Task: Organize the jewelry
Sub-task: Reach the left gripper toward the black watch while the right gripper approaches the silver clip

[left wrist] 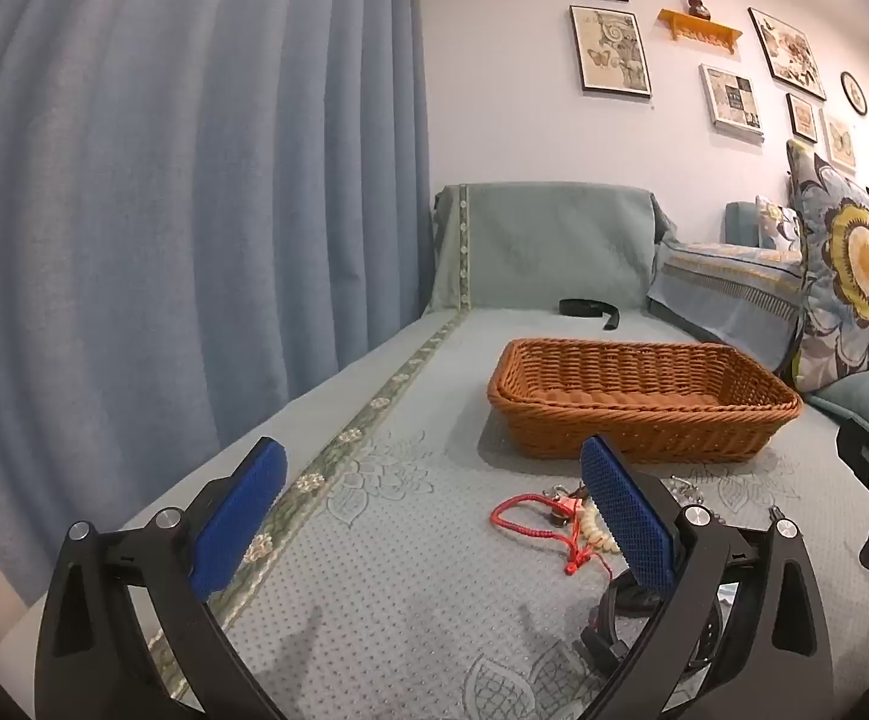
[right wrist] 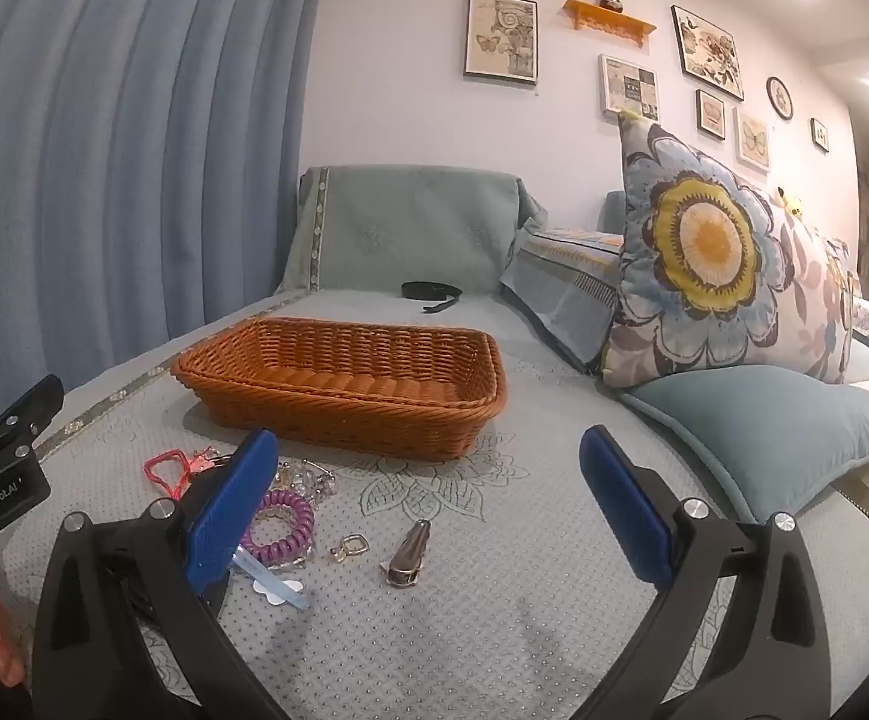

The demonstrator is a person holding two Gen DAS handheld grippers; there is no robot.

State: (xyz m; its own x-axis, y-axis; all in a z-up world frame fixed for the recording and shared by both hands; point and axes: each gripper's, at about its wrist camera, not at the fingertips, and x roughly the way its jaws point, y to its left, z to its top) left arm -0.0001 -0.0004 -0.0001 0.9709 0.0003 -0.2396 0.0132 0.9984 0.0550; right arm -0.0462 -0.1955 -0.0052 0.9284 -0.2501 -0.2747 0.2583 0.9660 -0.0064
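Note:
A brown wicker basket [left wrist: 644,402] stands empty on the grey-green sofa cover; it also shows in the right wrist view [right wrist: 338,390]. Jewelry lies in front of it: a red cord bracelet [left wrist: 524,519], a bead string [left wrist: 593,531], a purple coil hair tie [right wrist: 284,522], a metal hair clip [right wrist: 407,552], a small gold ring charm [right wrist: 350,545], a pink loop [right wrist: 164,468] and clear beads [right wrist: 308,477]. My left gripper [left wrist: 434,504] is open above the cover, left of the pile. My right gripper [right wrist: 428,498] is open above the clip.
A black strap [left wrist: 590,309] lies behind the basket. A flowered cushion [right wrist: 716,258] and a blue cushion [right wrist: 776,426] lie to the right. Blue curtains [left wrist: 194,210] hang on the left. A black watch strap [left wrist: 626,600] lies under the left gripper's right finger.

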